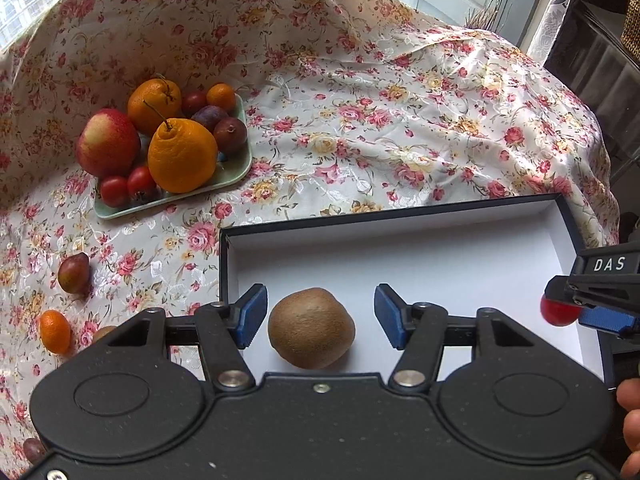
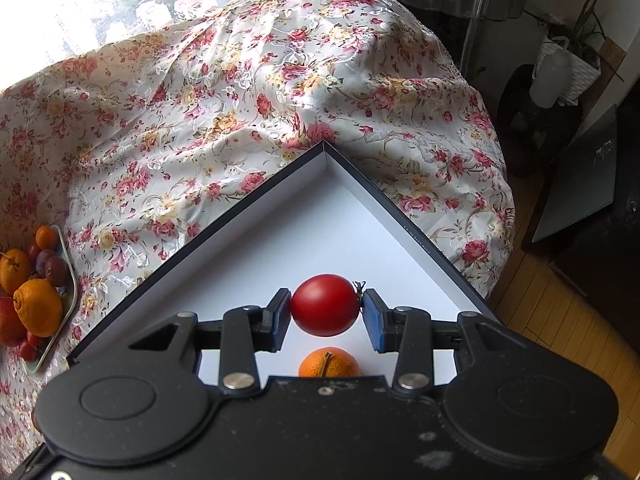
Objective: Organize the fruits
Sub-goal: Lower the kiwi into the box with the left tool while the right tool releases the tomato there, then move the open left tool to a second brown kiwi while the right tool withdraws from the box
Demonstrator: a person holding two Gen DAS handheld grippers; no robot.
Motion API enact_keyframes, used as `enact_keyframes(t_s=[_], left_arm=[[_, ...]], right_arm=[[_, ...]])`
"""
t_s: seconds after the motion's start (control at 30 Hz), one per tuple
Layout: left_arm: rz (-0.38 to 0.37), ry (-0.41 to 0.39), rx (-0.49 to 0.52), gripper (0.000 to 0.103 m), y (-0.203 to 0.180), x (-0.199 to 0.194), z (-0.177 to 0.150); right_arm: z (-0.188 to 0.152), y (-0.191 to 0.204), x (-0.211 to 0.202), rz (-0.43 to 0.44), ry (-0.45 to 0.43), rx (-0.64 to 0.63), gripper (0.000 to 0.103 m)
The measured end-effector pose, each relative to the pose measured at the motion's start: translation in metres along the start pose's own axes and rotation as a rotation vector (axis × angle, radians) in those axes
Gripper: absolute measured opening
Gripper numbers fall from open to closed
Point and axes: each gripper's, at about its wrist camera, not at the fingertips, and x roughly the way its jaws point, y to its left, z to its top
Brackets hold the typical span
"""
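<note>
Over the white-lined, dark-edged shallow box (image 1: 420, 248) on the floral-clothed bench: left gripper (image 1: 320, 316) w/ jaws spread, brown fuzzy kiwi (image 1: 311, 328) lying on the box floor btwn them, untouched; right gripper (image 2: 325, 314) w/ jaws pinching a round red tomato (image 2: 325, 305) above the box, small orange mandarin (image 2: 330, 362) just below it

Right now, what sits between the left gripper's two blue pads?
A fuzzy brown kiwi, untouched by either pad, resting on the white box floor; left wrist view.
</note>
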Motion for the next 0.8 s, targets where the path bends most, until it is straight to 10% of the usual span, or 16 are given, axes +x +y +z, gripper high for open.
enact_keyframes(t_s=[0.8], left_arm=[[-0.006, 0.079, 0.009, 0.063, 0.005, 0.008, -0.008]], right_arm=[[-0.009, 0.012, 0.001, 0.005, 0.063, 0.005, 0.042]])
